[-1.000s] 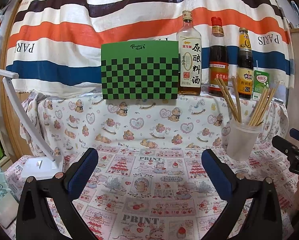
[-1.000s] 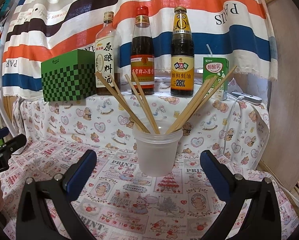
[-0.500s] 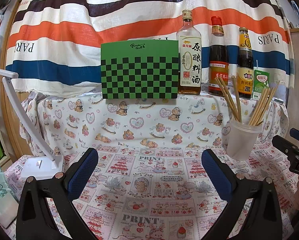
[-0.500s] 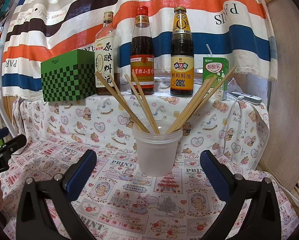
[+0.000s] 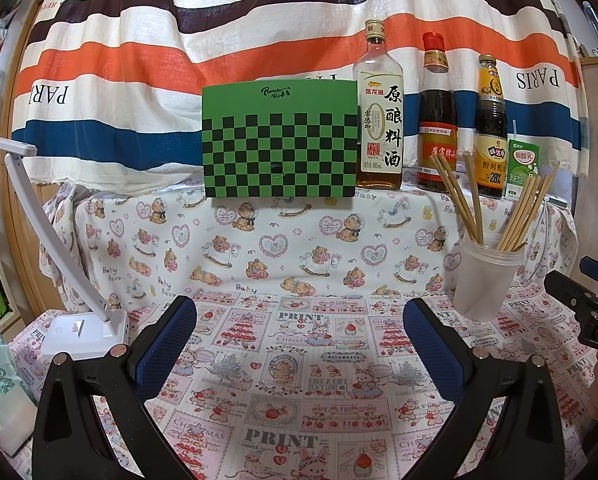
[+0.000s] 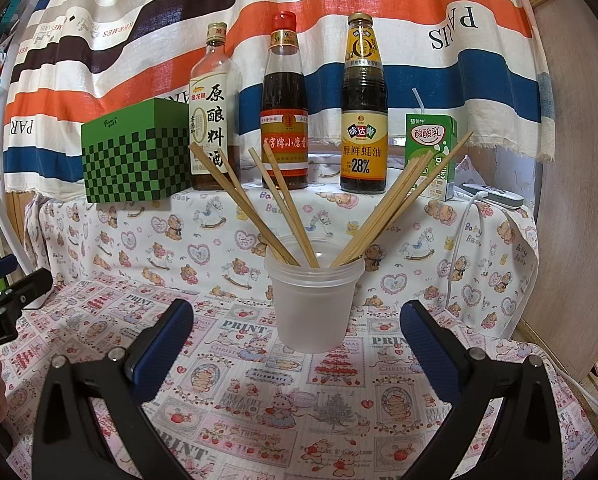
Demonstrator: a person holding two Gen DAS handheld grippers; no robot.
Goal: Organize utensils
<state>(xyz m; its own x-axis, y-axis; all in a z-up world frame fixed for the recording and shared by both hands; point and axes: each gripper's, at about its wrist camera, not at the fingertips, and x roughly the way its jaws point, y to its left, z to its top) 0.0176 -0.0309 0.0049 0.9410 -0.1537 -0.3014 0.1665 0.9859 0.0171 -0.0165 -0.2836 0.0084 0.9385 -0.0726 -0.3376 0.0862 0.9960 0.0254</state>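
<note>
I'm seeing the cup (image 6: 314,308) hiding the chopsticks' (image 6: 283,208) lower ends; the lamp (image 5: 39,216) head is running off the left edge, and small bottle (image 6: 363,104) print is staying unreadable.

Wooden chopsticks (image 6: 283,208) fanned out, leaning in upright translucent plastic cup (image 6: 315,312) on tablecloth

Black gripper (image 6: 297,340) frames carry blue textured pads (image 6: 161,340) (silver screws at the joints).
</note>
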